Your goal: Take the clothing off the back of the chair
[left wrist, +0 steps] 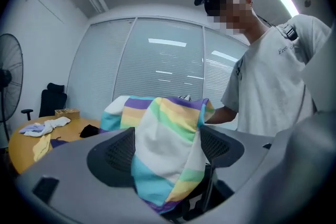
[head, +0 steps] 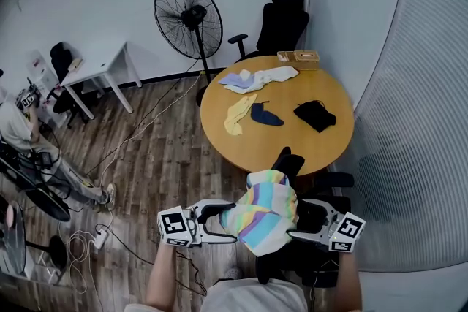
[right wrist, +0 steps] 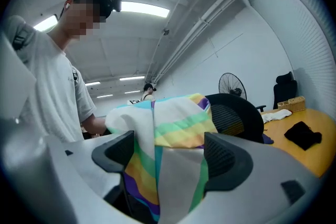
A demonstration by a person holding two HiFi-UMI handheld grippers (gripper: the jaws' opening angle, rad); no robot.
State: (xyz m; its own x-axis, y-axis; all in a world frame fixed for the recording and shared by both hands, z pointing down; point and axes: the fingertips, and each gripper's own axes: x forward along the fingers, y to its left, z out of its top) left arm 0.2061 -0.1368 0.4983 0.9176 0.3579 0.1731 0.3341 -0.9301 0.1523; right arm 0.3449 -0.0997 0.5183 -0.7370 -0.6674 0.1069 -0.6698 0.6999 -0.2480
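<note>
Pastel-striped garment (head: 265, 212) draped over black mesh chair back (right wrist: 239, 113), chair next to round wooden table (head: 292, 139). Soft, light, floppy, probably slides off easy. Left gripper (head: 223, 223) and right gripper (head: 301, 221) both gaping wide, fabric between jaws, not pinched. I'd grab bunched top fold on each side.
</note>
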